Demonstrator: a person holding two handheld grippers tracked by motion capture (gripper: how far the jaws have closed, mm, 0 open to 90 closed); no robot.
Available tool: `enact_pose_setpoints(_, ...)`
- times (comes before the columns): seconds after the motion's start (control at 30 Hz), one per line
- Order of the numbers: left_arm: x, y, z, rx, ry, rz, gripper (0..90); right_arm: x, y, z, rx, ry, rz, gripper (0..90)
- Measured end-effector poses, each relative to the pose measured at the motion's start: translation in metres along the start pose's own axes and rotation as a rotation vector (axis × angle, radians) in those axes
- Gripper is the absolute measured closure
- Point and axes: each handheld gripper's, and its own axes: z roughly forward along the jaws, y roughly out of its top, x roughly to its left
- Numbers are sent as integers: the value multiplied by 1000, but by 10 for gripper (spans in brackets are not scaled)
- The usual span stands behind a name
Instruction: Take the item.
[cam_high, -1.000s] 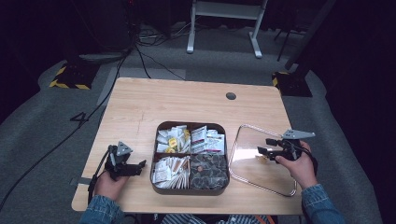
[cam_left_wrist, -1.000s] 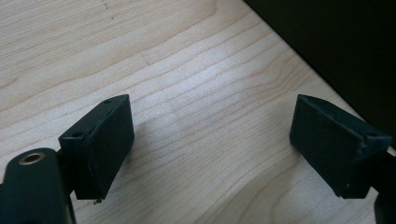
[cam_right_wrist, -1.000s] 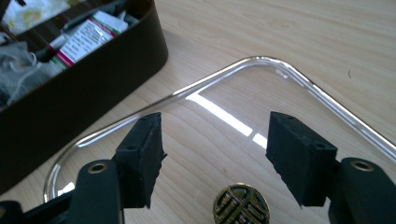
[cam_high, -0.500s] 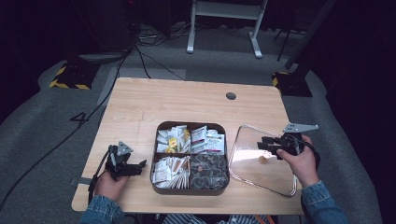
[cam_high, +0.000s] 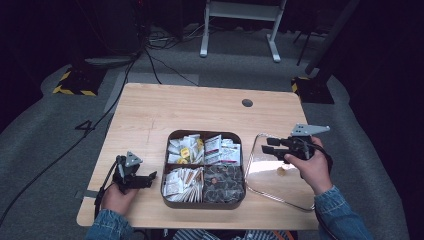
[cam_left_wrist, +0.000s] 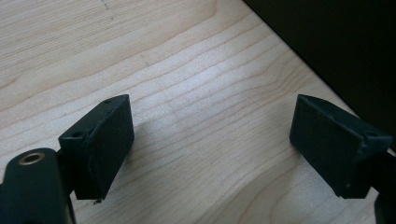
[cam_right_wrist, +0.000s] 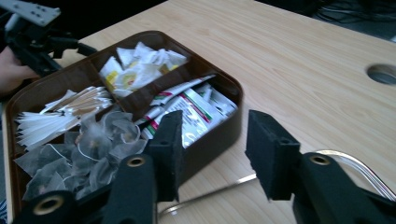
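A brown four-compartment tray (cam_high: 162, 172) sits mid-table. It holds white and yellow sachets (cam_high: 184, 147), red-and-white packets (cam_high: 222, 147), white sticks (cam_high: 181, 182) and mesh tea bags (cam_high: 224, 180). A clear lid with a metal rim (cam_high: 280, 187) lies on the table right of the tray. My right gripper (cam_high: 267, 146) hovers over the lid's far left corner and points at the tray. Its jaws have just been closing, now stand partly apart, and hold nothing (cam_right_wrist: 215, 119). The lid's rim (cam_right_wrist: 355, 161) shows below them. My left gripper (cam_high: 149, 178) rests left of the tray, open over bare wood (cam_left_wrist: 212, 109).
A round cable hole (cam_high: 247, 103) sits near the table's far edge. The table's front edge runs just under both hands. Cables and a white metal stand (cam_high: 240, 15) are on the floor beyond the table. Bare wood stretches behind the tray.
My right gripper has risen off the lid and drifted a little toward the tray, with its jaws narrower than before. The left gripper, tray and lid have not moved.
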Motion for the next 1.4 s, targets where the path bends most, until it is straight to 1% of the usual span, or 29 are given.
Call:
enact_pose_setpoints(0.03,0,0,0,0,0,0,141,1,2,4,2,7,-15,578)
enact_pose_setpoints(0.13,0,0,0,0,-4,3,141,8,8,16,3,1,-64,574)
enact_pose_setpoints(0.17,0,-1,0,-1,-6,2,141,10,10,19,1,8,-72,564)
enact_pose_setpoints(0.2,0,-1,0,0,-7,3,141,11,11,23,10,9,-80,562)
enact_pose_setpoints(0.27,-1,-1,-1,0,-7,3,141,13,14,31,9,4,-115,553)
enact_pose_setpoints(0.3,-1,-1,-1,0,-6,2,141,14,16,35,9,7,-120,553)
enact_pose_setpoints(0.37,-1,-1,-1,-1,-6,2,141,16,18,43,36,19,-95,553)
enact_pose_setpoints(0.43,-1,-1,-1,-1,-6,2,141,17,20,49,44,13,-106,540)
enact_pose_setpoints(0.47,-1,-1,-1,-1,-6,2,141,17,20,51,54,11,-100,532)
enact_pose_setpoints(0.57,-1,-1,-1,-1,-8,5,141,19,21,60,70,24,-64,535)
enact_pose_setpoints(0.6,-1,-1,-1,-1,-8,5,141,20,21,63,80,28,-47,535)
enact_pose_setpoints(0.63,-1,-1,-1,0,-10,5,141,22,21,67,91,34,-41,537)
enact_pose_setpoints(0.7,0,-1,0,0,-10,7,141,24,22,73,100,43,-46,549)
enact_pose_setpoints(0.8,0,0,0,1,-11,8,141,29,22,83,123,50,-66,553)
enact_pose_setpoints(0.87,0,0,0,0,-11,8,141,31,22,86,129,48,-71,552)
enact_pose_setpoints(0.9,0,0,0,0,-11,8,141,35,21,94,135,53,-75,546)
enact_pose_setpoints(1.03,0,0,0,0,-11,9,141,39,19,107,150,63,-72,544)
enact_pose_setpoints(1.13,0,0,0,0,-11,9,142,40,17,116,177,69,-67,540)
enact_pose_setpoints(1.17,0,0,0,0,-11,9,141,40,17,120,193,74,-68,535)
enact_pose_setpoints(1.3,0,0,0,0,-11,9,141,44,15,128,221,81,-66,534)
enact_pose_setpoints(1.4,0,0,0,0,-12,9,141,45,14,132,231,81,-51,529)
